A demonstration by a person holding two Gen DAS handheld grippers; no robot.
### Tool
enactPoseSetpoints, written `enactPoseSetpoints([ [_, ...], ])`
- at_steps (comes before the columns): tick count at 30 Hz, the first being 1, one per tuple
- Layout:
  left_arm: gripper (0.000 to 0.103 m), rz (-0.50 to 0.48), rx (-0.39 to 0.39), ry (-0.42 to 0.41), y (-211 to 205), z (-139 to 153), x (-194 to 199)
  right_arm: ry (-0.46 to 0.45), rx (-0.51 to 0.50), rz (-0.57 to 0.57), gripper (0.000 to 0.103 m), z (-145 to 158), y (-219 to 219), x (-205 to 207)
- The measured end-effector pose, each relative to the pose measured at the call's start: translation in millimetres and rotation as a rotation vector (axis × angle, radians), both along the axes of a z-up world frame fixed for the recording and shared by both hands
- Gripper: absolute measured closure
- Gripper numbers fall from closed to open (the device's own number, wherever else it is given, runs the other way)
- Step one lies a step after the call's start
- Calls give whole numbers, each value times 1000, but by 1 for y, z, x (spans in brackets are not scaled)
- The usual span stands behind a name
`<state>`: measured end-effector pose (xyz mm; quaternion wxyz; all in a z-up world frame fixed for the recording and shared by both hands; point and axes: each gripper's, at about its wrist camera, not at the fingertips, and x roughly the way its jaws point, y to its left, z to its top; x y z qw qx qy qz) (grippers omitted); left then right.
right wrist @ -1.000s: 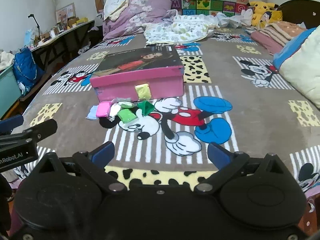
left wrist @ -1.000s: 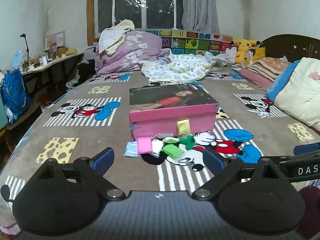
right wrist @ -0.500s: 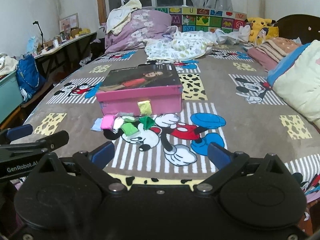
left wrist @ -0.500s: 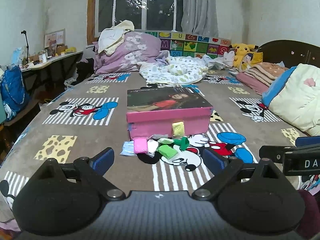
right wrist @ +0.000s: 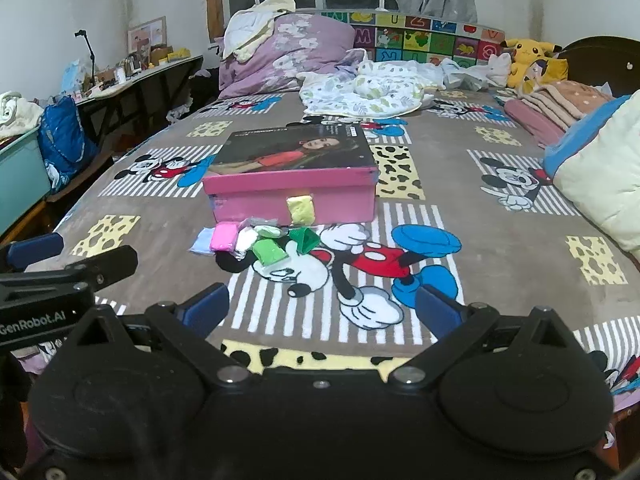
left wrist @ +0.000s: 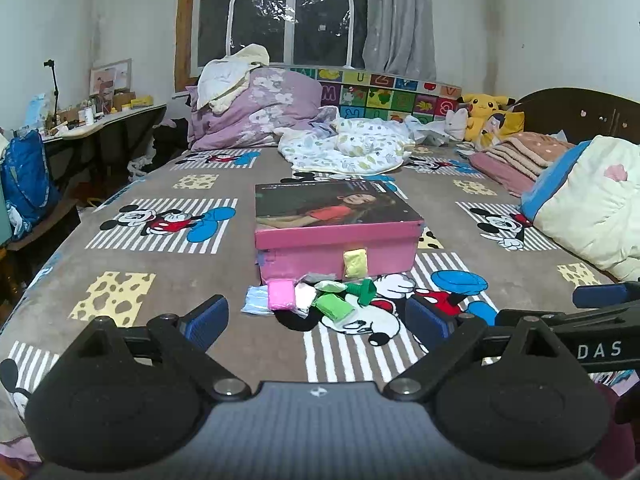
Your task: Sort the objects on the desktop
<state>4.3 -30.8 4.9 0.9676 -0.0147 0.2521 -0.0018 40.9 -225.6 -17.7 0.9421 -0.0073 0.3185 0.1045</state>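
Note:
A pink box (left wrist: 336,240) with a closed photo lid lies on the Mickey Mouse blanket (left wrist: 168,272); it also shows in the right wrist view (right wrist: 292,196). A yellow packet (left wrist: 355,263) leans on its front wall. Before it lie small clay packets: pink (left wrist: 281,294), white (left wrist: 305,298), light green (left wrist: 333,306), dark green (left wrist: 362,290), pale blue (left wrist: 256,300). The same pink (right wrist: 223,236) and light green (right wrist: 270,252) packets show in the right view. My left gripper (left wrist: 316,320) is open and empty, short of the packets. My right gripper (right wrist: 322,306) is open and empty, nearer the bed's front edge.
Purple bedding (left wrist: 256,112) and a floral blanket (left wrist: 348,152) lie at the back. A cream pillow (left wrist: 592,216) and folded blankets (left wrist: 520,156) line the right side. A desk (left wrist: 100,120) and blue bag (left wrist: 24,176) stand left of the bed.
Both grippers have drawn back and risen a little, so the box and packets look smaller and further off. Both stay open. Nothing on the bed has moved.

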Motion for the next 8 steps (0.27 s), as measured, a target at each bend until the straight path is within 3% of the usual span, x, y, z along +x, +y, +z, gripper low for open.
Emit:
enactPoseSetpoints([
  [8,7,4,-12,0,4,-2,0,4,-8,3,2,0,4,1],
])
